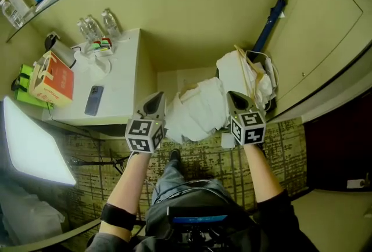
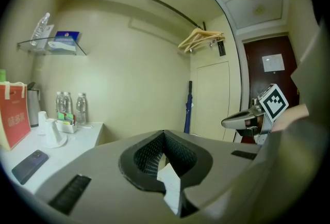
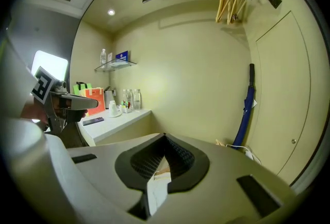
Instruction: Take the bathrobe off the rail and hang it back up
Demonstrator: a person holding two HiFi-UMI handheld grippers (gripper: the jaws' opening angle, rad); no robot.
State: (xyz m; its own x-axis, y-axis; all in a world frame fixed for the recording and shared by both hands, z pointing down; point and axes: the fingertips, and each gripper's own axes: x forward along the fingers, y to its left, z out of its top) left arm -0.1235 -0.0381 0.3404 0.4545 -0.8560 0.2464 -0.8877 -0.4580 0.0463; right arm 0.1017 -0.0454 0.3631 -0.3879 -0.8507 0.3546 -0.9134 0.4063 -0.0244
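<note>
Your left tongs (image 1: 156,100) and right tongs (image 1: 233,99) are held up side by side. Each is clamped shut on a fold of the white bathrobe (image 1: 197,110), which bunches and sags between them, off the rail (image 2: 165,5). The rail runs along the wall above and ahead of the tongs, with wooden hangers (image 2: 200,40) at its right end. A white surface (image 1: 125,79) lies left of the left tongs.
</note>
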